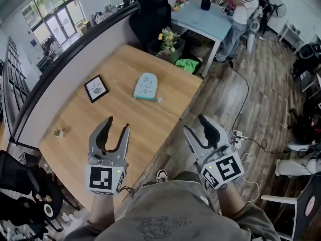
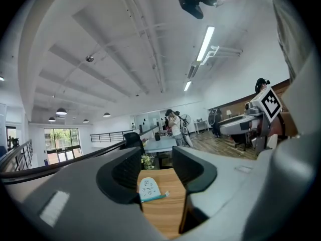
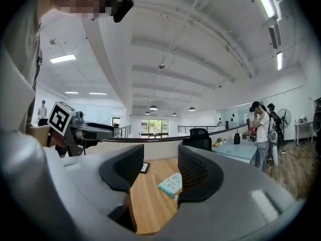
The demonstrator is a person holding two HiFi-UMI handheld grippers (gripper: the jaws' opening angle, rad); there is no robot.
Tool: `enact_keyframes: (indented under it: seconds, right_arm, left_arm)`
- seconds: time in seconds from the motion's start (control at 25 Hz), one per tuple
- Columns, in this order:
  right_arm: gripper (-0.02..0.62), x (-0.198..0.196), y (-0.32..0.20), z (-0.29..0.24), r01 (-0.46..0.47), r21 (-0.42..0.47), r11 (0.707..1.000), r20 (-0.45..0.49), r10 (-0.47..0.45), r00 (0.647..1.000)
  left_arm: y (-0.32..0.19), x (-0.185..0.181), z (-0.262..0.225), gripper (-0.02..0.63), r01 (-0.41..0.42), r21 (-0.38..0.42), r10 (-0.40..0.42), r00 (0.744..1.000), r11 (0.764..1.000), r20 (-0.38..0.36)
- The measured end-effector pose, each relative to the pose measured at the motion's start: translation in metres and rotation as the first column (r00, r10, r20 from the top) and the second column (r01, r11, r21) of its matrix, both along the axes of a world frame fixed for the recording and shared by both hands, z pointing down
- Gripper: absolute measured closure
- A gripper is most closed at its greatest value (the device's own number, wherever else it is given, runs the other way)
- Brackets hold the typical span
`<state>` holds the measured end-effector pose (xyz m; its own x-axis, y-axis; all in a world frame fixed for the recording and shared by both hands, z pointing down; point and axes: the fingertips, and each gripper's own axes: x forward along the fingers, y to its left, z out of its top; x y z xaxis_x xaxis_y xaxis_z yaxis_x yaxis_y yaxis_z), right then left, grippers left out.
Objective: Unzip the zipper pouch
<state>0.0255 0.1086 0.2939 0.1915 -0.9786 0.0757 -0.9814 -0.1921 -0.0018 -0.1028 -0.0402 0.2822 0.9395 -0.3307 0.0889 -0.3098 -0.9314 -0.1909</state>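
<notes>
The light blue zipper pouch [image 1: 146, 87] lies flat on the wooden table [image 1: 125, 119], toward its far side, with its teal zipper edge facing me. In the left gripper view the pouch [image 2: 148, 187] shows between the jaws, far off; in the right gripper view the pouch [image 3: 171, 184] lies partly behind the right jaw. My left gripper [image 1: 116, 124] hangs open over the near part of the table, nothing in it. The right gripper [image 1: 196, 124] is open too and sits off the table's right edge, over the floor. Both are well short of the pouch.
A small black picture frame [image 1: 96, 88] lies left of the pouch, and a tiny plant [image 1: 58, 132] sits near the table's left edge. Beyond the table stand flowers [image 1: 168, 38], a black chair [image 1: 150, 14] and a person [image 1: 241, 9] at a pale blue desk. A cable [image 1: 246, 99] runs across the floor.
</notes>
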Motion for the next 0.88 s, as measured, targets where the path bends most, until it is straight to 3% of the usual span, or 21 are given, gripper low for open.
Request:
enact_keyframes:
  seconds: [0.4,0.68,0.88]
  right_arm:
    - [0.396,0.060,-0.057,0.023,0.053,-0.028,0.998,0.024,-0.052,0.998]
    - [0.397,0.127,-0.121,0.031,0.177,-0.019,0.984,0.049,-0.176,0.983]
    - [0.397,0.173,-0.171,0.024,0.308,-0.012,0.951,0.048,-0.307,0.951]
  left_arm:
    - [-0.047,0.050,0.023,0.423,0.044,-0.014,-0.043,0.998,0.999,0.047]
    - [-0.091,0.104,0.034,0.422,0.162,-0.024,-0.160,0.984,0.986,0.084]
    - [-0.119,0.142,0.038,0.422,0.261,-0.011,-0.259,0.960,0.965,0.103]
